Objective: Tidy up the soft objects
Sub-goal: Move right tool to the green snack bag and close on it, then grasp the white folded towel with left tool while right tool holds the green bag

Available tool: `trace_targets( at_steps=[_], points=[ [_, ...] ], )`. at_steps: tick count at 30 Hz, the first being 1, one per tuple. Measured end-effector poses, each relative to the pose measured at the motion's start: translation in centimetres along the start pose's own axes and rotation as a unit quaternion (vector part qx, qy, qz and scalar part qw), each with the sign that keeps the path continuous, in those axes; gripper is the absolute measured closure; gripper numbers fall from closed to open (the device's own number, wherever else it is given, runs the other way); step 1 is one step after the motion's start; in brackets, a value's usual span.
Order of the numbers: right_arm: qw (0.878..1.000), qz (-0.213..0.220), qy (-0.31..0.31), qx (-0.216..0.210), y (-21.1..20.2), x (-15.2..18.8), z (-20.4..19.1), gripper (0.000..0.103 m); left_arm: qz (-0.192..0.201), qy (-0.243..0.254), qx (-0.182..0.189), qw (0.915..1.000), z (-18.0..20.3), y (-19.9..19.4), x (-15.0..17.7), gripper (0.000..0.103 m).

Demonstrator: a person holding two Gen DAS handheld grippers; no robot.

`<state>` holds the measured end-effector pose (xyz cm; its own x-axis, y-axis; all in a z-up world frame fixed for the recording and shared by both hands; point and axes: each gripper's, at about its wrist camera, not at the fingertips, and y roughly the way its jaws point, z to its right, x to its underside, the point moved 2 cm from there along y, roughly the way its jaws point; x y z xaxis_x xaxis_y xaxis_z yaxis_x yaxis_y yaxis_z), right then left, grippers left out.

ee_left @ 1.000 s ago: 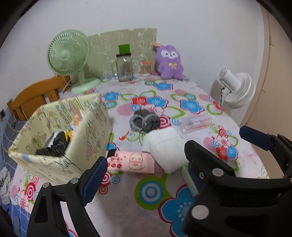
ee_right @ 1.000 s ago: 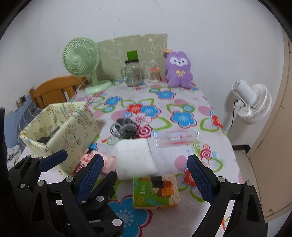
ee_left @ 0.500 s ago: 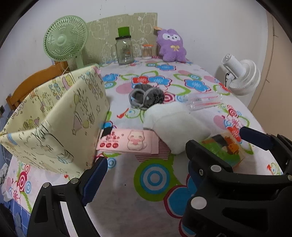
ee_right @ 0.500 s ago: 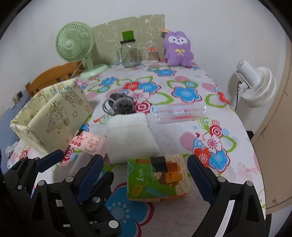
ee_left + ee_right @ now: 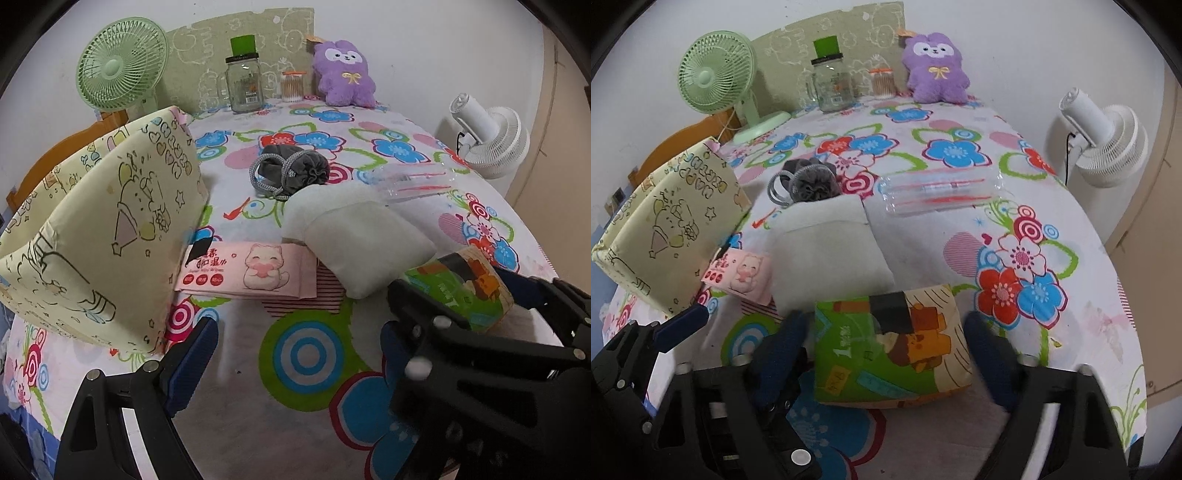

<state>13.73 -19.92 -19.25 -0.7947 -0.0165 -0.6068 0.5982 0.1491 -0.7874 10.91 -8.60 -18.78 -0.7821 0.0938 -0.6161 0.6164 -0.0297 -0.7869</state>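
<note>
Both grippers have come down toward the table's near edge, and the right gripper [image 5: 886, 332] now straddles the green tissue pack [image 5: 892, 349], its jaws closing with the pack between them but the pads not yet pressing. Spread wide and empty, the left gripper [image 5: 295, 347] hangs over the flowered tablecloth [image 5: 306, 358], beside the yellow storage box [image 5: 96, 236] at the left edge. Past the pack lie a white folded cloth [image 5: 827, 251] and a pink wipes packet [image 5: 251, 269].

A green and orange tissue pack [image 5: 892, 349] lies flat nearest, touching a white folded towel [image 5: 827, 251]. A pink wipes pack [image 5: 740, 275] lies beside a yellow fabric box [image 5: 665, 225]; a grey drawstring pouch [image 5: 810, 181] sits farther back.
</note>
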Motion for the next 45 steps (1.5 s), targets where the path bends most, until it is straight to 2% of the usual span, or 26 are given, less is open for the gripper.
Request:
trace_targets(
  at_steps=[2,8,20,27,43,45],
  points=[
    [1.0,-0.001,0.003,0.005,0.0,-0.1,0.2,0.029,0.001,0.0,0.002,1.0,0.2,0.1,-0.2,0.012],
    [1.0,0.004,0.011,-0.003,-0.4,-0.3,0.8,0.033,0.007,0.003,0.002,1.0,0.9,0.0,-0.7,0.012],
    [0.999,0.027,0.037,0.019,-1.5,-1.8,3.9,0.033,0.02,0.017,0.022,0.9994,4.0,0.3,-3.2,0.012],
    [0.998,0.034,0.044,0.026,-1.1,-3.0,5.3,0.033,0.024,0.017,0.017,0.9994,5.2,1.7,-4.7,0.012],
    [0.998,0.025,0.042,0.028,0.9,-4.6,5.7,0.033,0.009,-0.006,0.01,0.9999,4.5,4.4,-6.2,0.013],
    [0.998,0.024,0.041,0.029,1.0,-4.7,5.6,0.033,0.007,-0.009,0.008,0.9999,4.4,4.5,-6.2,0.019]
  ],
)
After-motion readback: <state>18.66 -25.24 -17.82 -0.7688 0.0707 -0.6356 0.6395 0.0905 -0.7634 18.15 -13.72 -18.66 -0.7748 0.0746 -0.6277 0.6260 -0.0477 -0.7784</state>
